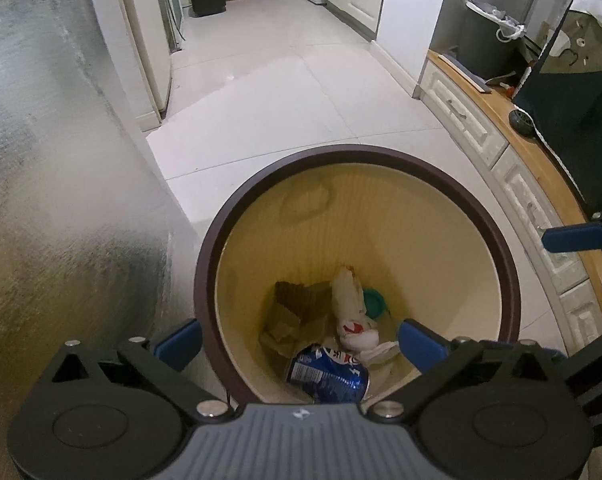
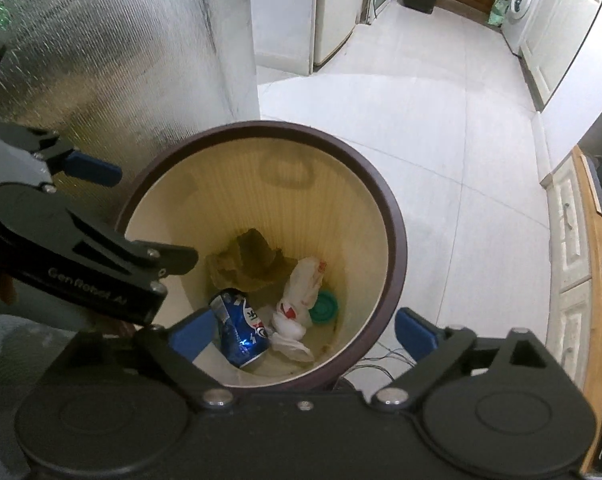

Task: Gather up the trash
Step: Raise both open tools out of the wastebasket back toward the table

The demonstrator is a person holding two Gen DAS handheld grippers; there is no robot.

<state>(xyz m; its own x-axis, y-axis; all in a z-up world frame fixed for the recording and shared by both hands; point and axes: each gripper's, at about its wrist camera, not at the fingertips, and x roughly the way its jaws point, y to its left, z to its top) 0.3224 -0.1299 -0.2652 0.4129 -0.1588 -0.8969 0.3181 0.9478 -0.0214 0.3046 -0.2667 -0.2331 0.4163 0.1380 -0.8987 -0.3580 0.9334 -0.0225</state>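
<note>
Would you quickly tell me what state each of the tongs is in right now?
Left tongs: open, holding nothing, above the trash bin.
Right tongs: open, holding nothing, above the same bin.

The right gripper [image 2: 303, 330] hangs over the round bin [image 2: 397, 240], jaws spread wide with nothing between them. Bin contents: a crushed blue can [image 2: 241, 330], a white plastic bag [image 2: 297, 296], brown cardboard [image 2: 249, 260] and a teal lid [image 2: 323, 306]. The left gripper [image 2: 113, 216] sits at the bin's left rim.
</note>
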